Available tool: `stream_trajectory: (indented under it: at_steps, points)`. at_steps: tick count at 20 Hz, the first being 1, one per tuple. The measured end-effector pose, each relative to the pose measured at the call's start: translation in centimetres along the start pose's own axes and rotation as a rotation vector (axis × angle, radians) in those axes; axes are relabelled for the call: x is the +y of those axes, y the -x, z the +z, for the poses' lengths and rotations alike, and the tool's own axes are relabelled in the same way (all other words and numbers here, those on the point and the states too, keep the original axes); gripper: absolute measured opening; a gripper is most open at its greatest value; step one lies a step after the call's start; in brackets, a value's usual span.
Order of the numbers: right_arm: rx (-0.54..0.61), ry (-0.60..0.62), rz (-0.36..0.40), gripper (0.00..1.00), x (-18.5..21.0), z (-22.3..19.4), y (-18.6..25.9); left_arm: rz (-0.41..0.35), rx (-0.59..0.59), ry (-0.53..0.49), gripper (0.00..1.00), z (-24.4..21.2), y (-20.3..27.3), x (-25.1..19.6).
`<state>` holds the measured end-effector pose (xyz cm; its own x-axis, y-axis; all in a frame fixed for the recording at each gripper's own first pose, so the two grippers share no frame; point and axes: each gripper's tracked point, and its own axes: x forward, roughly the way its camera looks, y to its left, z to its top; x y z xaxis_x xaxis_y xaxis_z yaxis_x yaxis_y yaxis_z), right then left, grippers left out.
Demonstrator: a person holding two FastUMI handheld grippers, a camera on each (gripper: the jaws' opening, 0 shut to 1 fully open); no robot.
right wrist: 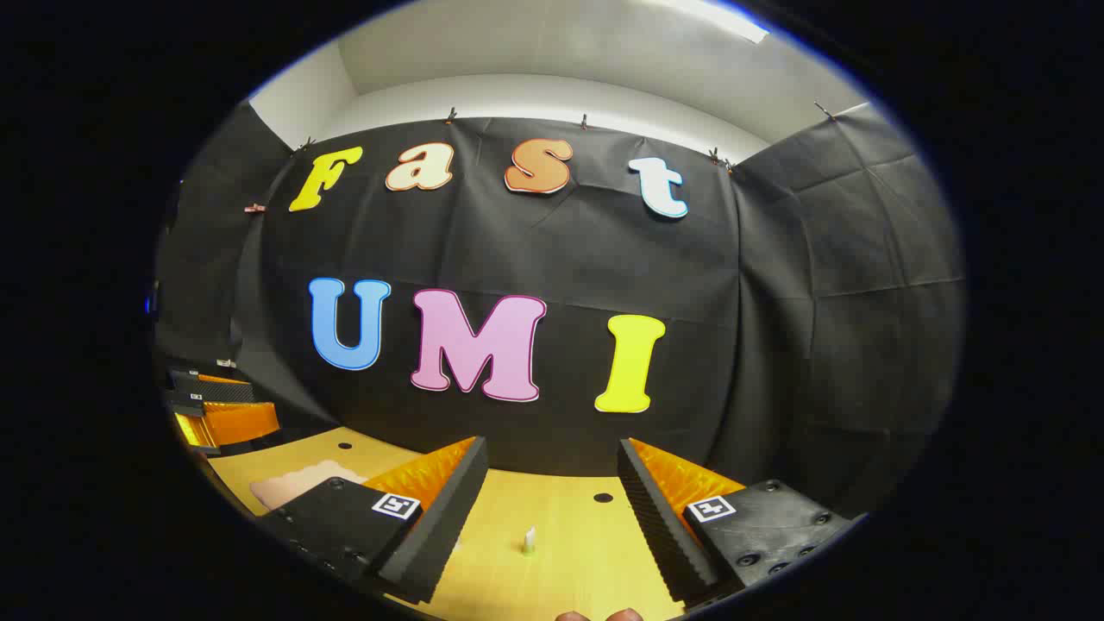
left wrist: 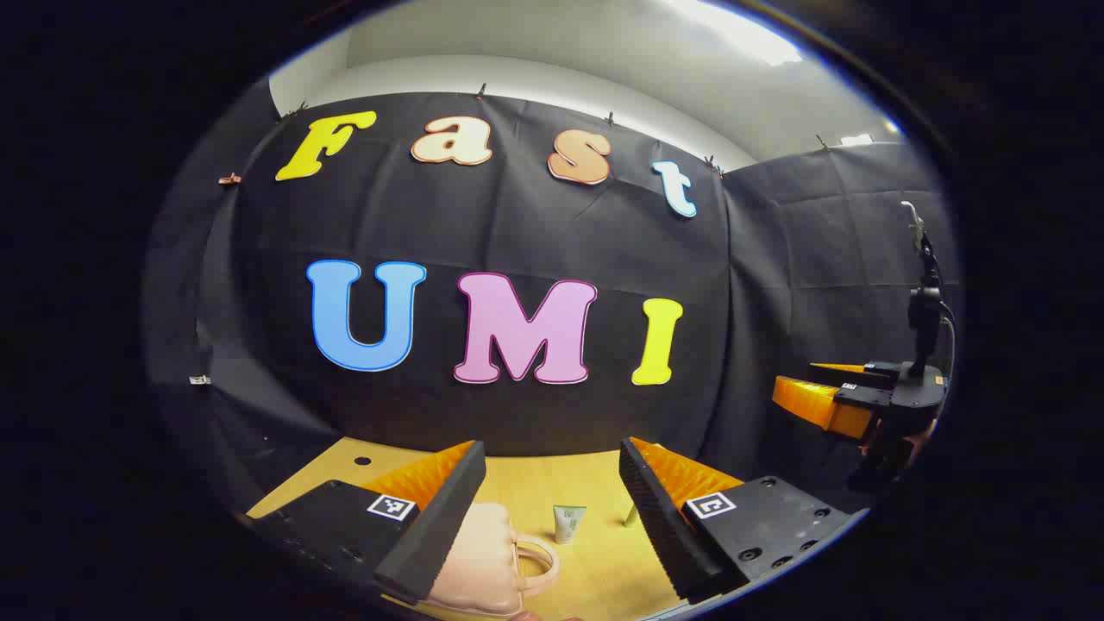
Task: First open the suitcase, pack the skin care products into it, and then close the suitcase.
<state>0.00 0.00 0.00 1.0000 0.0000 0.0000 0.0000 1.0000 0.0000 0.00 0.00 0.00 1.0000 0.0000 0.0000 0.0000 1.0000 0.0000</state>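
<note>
The pink suitcase lies closed on the wooden tabletop. Just beside its handle stands a small skin care tube. The left hand-held gripper hangs released above both. The right hand-held gripper, also released, hangs above a small white item.

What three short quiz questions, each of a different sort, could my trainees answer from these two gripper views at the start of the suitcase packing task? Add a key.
1. True or false: the left gripper is shut on the tube.
2. Multiple choice: in the left gripper view, the pink suitcase lies (a) beside its left finger, (b) on the wall, (c) in the right gripper.
3. Fill in: both grippers hover above a wooden ____.

Key: 1 false, its jaws are open and hold nothing; 2 a; 3 table.
</note>
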Motion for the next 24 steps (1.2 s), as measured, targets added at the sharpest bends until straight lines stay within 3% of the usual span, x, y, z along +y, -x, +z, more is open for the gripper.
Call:
stream_trajectory:
  at_steps: [8, 20, 24]
  points:
    - [-0.020, 0.011, 0.011, 0.94, -3.3, 0.8, -1.6, 0.011, -0.003, -0.042, 0.98, 1.2, -1.3, -2.2]
    - [-0.017, 0.021, 0.063, 0.96, -3.9, -0.8, -3.7, 0.029, 0.018, -0.056, 0.98, -0.2, -3.2, -3.3]
    - [-0.031, 0.024, 0.082, 0.96, -3.4, -0.3, -4.4, 0.030, 0.082, 0.012, 0.98, -2.4, -3.6, -3.6]
